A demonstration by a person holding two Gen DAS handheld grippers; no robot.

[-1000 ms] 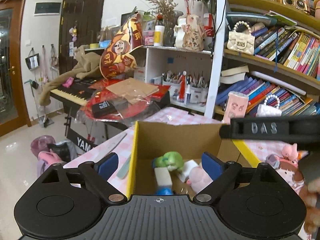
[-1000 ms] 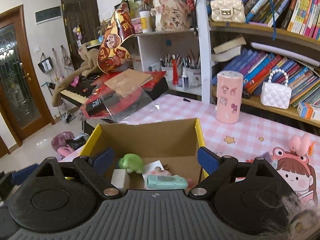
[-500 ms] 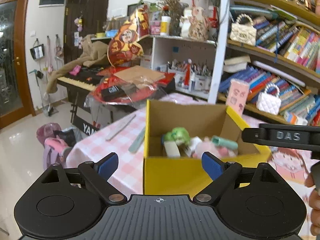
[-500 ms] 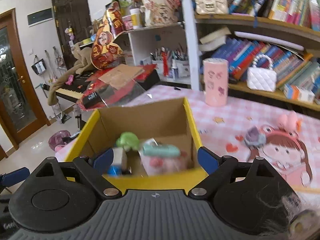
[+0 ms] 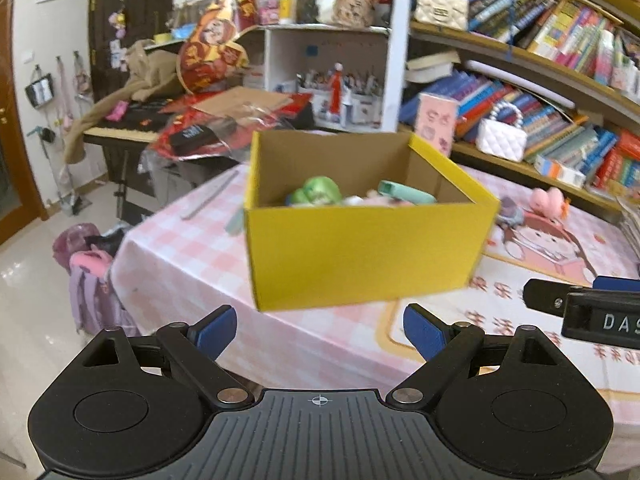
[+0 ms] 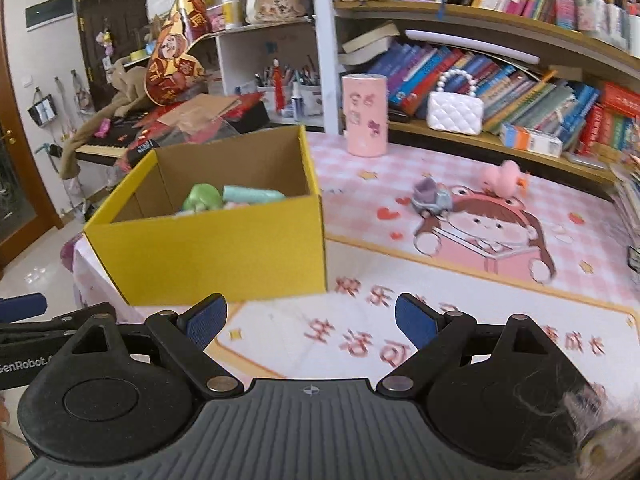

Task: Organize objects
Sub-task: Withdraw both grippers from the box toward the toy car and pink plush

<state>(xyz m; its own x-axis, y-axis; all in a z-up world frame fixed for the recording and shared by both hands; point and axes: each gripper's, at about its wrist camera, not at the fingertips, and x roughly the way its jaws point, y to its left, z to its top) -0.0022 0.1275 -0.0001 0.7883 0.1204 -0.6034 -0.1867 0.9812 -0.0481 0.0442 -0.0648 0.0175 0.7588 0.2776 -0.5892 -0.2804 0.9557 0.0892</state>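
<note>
Both tongs — left (image 5: pixel 316 330), right (image 6: pixel 310 320) — now back from above the yellow box (image 5: pixel 360 248), clear of its near wall.

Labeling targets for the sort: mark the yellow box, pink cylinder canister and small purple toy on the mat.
yellow box (image 6: pixel 224 248), right wrist view, on its yellow front wall.
pink cylinder canister (image 6: pixel 365 114), right wrist view, mid side wall.
small purple toy (image 6: pixel 430 196), right wrist view, centre of its body.

Toys (image 6: pixel 202 197) in box (image 6: pixel 216 248) on table (image 6: pixel 460 300), cylinder (image 6: pixel 365 115) behind.
</note>
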